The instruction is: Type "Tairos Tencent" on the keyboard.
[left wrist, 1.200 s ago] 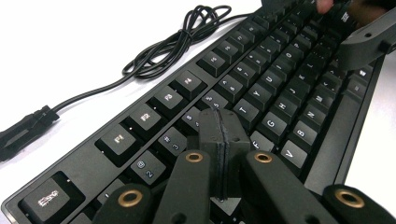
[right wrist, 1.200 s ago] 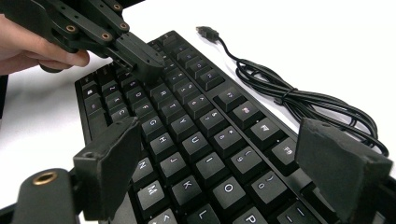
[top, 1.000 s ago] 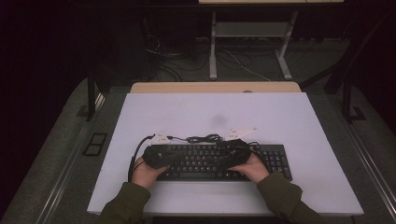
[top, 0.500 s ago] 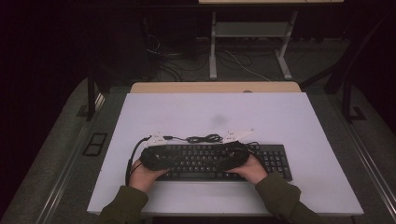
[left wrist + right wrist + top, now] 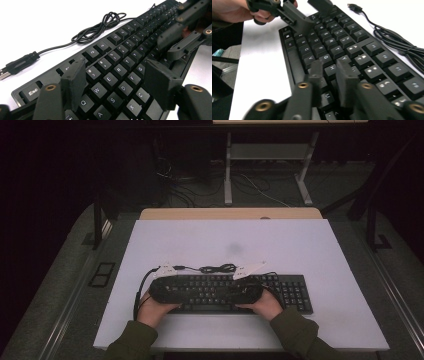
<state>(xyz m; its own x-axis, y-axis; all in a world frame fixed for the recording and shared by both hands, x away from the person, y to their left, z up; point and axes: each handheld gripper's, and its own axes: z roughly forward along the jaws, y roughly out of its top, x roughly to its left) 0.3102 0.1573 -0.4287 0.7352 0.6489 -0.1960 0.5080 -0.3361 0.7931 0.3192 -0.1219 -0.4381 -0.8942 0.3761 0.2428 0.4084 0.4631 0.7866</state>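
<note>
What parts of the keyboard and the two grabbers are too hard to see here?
- Keyboard, high view: key letters too small, and the middle is covered by both grippers.
- Left gripper, left gripper view: its body is cut off by the bottom edge.
- Right gripper, right gripper view: the near jaws are blurred and cover the keys beneath.
- Cable, left gripper view: the plug end runs off the left edge.

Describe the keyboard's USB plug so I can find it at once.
On the white table, find the black keyboard near the front edge. Its thin black cable lies coiled just behind it. The USB plug ends that cable past the keyboard's Esc corner: a black stub with a metal tip.
</note>
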